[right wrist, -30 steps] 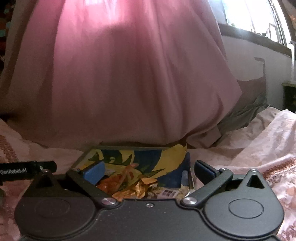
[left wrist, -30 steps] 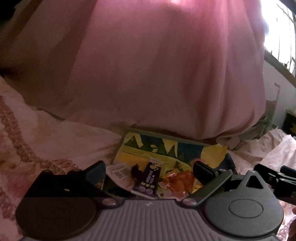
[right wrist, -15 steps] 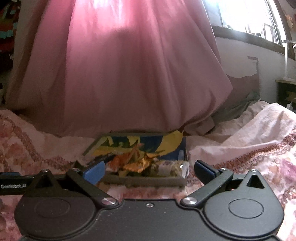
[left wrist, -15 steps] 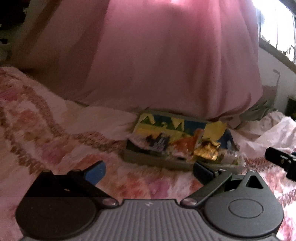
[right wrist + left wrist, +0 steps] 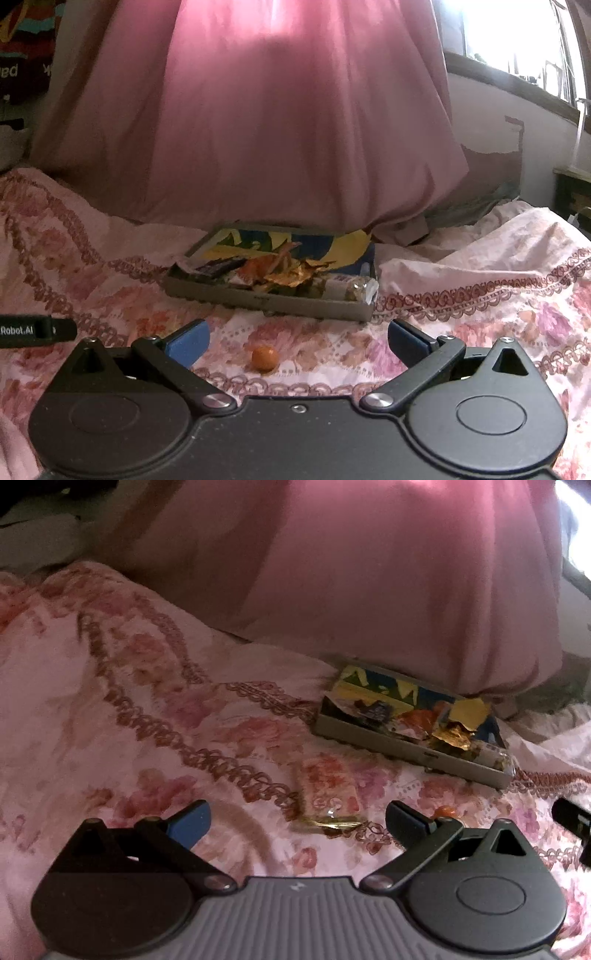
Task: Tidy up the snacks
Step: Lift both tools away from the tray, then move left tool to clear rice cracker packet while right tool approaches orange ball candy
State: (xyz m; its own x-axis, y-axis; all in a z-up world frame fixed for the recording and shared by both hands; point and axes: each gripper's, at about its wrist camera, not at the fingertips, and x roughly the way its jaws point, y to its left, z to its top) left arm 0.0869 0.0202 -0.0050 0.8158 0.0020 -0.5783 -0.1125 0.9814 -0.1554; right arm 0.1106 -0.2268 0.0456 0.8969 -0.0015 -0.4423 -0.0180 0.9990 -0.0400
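The right claw (image 5: pixel 298 341) hangs wide and empty over the bed (image 5: pixel 480 306), and the small orange sweet (image 5: pixel 265 358) lies on the bedspread just ahead of it, between the two fingers and a touch left of centre; being round, it has no long axis to line up with, so a straight reach down and forward looks enough. The left claw (image 5: pixel 297 821) is equally wide and holds nothing. Just ahead of it, near the middle of its gap, lies a flat packet (image 5: pixel 328 797) with a gold foil edge at its near end, its length running away from the claw. From this side the sweet (image 5: pixel 443 809) peeks past the right finger, so the right claw seems the nearer for it and the left for the packet. Farther off, against the pink curtain (image 5: pixel 295 129), sits the shallow grey tray (image 5: pixel 266 301), already heaped with wrappers (image 5: pixel 291 271): a dark bar at the left, orange and gold foil in the middle, a clear pack at the right end.
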